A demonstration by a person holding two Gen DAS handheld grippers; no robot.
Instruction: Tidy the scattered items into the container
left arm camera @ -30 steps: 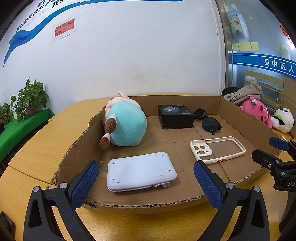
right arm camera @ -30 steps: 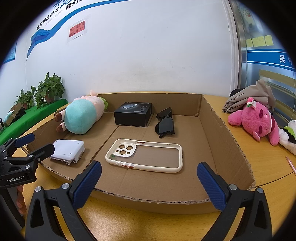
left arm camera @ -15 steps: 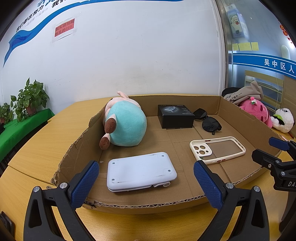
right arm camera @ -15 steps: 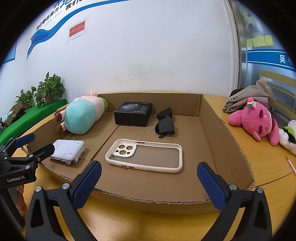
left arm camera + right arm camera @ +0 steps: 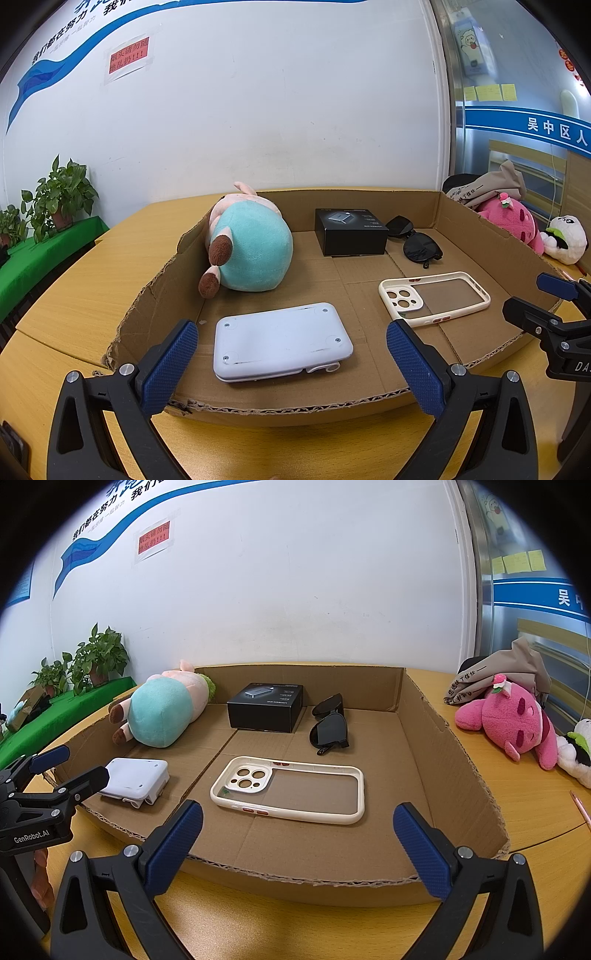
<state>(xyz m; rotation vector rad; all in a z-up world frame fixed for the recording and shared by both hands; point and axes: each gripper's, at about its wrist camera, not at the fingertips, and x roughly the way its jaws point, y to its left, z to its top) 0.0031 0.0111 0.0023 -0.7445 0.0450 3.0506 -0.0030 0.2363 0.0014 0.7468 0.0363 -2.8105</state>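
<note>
Cardboard tray: shallow open container resting on the desk; low walls on all sides, near wall with a torn corrugated edge. All five items listed below lie inside it.
White device: flat, rounded-rectangle, underside up with four screws showing; on the tray floor at 6 o'clock in the left wrist view, just behind the near wall.
Phone case: cream frame with clear back and camera cut-outs; lies flat, centre of the tray floor, well apart from the white device.
Black box: closed, upright on its base at 12 o'clock, near the far wall.
Sunglasses: folded, dark lenses, just beside the black box at its 3 o'clock side.
Teal plush: lies on its side against the tray's wall at 10 o'clock, brown feet toward the camera.
Left hand-held gripper: jaws spread wide, nothing between them; held over the near edge of the tray, framing the white device.
Right hand-held gripper: jaws spread wide, nothing between them; held over the near edge, framing the phone case.
Outside the tray: pink plush and panda plush on the desk at 3 o'clock, touching each other; potted plants at 9 o'clock.
</note>
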